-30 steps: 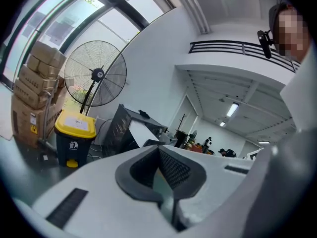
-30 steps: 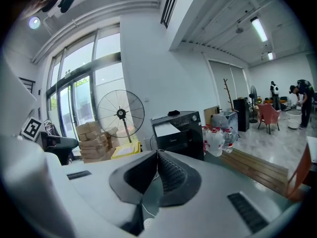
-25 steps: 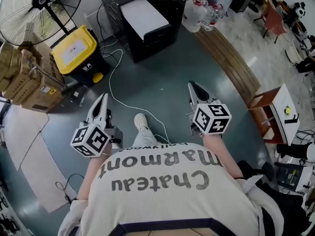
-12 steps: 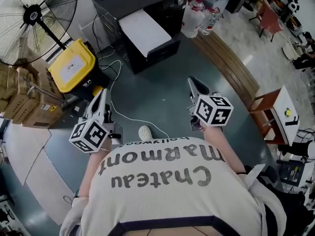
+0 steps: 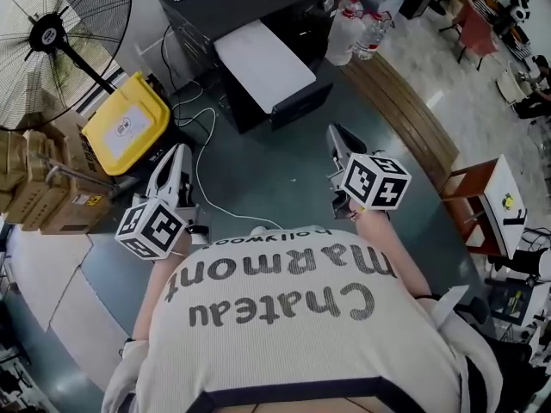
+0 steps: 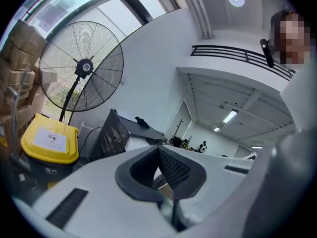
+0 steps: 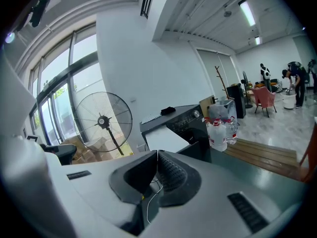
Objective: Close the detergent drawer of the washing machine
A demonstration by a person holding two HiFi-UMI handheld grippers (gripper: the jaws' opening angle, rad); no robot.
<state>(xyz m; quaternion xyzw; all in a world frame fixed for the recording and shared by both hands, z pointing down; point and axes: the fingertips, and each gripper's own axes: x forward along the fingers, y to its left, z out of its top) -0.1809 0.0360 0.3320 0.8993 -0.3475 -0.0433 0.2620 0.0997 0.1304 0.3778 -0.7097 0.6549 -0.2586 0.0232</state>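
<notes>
At upper centre of the head view the washing machine (image 5: pixel 263 58) sits nearer than a second ago, left gripper (image 5: pixel 181 151) and right gripper (image 5: pixel 336 132) advancing well short, fingers pressed together and empty; detergent drawer indiscernible, closing judged not begun.

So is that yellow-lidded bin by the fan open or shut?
Shut: the yellow lid sits flat on the black bin body, with no gap showing.

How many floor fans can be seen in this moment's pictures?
1. The floor fan stands at the upper left of the head view, behind the yellow-lidded bin and above the stacked cardboard boxes. Another could stand outside the pictures.
</notes>
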